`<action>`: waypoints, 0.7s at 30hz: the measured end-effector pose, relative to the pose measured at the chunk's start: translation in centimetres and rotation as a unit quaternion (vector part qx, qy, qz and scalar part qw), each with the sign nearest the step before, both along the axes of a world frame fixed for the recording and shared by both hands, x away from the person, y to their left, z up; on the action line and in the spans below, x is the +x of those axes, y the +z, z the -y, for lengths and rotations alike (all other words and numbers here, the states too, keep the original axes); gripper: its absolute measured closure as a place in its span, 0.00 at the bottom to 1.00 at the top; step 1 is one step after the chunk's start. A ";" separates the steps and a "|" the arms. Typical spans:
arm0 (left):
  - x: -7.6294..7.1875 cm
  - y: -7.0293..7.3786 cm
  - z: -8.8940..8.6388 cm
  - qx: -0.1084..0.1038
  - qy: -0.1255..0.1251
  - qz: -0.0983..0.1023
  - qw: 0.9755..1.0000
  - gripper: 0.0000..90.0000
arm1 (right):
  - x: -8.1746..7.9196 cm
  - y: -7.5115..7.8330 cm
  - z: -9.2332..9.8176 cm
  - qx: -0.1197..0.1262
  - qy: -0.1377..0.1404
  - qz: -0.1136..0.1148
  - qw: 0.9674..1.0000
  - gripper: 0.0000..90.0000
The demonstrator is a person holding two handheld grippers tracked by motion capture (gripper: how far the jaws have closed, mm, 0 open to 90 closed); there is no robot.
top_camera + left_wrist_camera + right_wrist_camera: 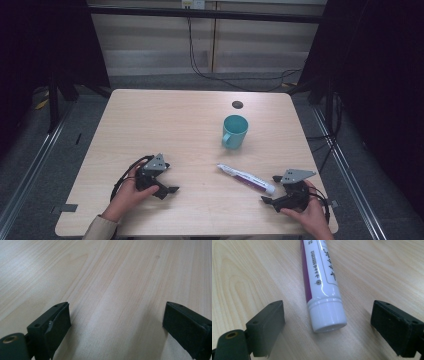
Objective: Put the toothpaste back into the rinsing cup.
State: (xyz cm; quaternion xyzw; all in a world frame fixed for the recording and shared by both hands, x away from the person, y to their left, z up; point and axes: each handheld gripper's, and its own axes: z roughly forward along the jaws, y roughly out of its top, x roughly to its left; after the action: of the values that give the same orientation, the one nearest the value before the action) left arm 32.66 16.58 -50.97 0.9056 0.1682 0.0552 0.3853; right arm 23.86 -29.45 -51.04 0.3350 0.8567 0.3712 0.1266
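Item: tube (322,282), lying flat on desk (165,125), cap end between our right claw (327,322) jaws, spread wide, untouched. We advance past the cap, then close squarely. Left claw (116,322): open, empty.

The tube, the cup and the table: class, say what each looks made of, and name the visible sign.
Tube: probably glossy plastic, given the bright highlights and moulded white cap.
Cup: smooth teal, plastic or glazed ceramic; can't tell.
Table: pale wood grain, matte, possibly laminate.
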 end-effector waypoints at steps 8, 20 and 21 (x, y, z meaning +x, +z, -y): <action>0.0 0.0 0.0 0.000 0.000 0.000 1.000 0.08 | 0.1 0.3 -0.3 -0.010 -0.012 -0.010 1.000 0.15; 0.0 0.0 0.0 0.000 0.000 -0.001 1.000 0.08 | 2.2 2.9 -2.6 -0.117 0.023 -0.098 0.988 0.28; 0.0 0.0 0.0 0.000 0.000 0.000 1.000 0.08 | 2.4 3.1 -2.8 -0.122 0.023 -0.103 0.987 0.28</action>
State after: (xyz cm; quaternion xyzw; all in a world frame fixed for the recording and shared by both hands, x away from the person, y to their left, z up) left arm 32.65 16.59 -50.97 0.9055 0.1687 0.0553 0.3854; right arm 26.23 -26.65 -47.92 0.3335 0.9116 0.2300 0.0693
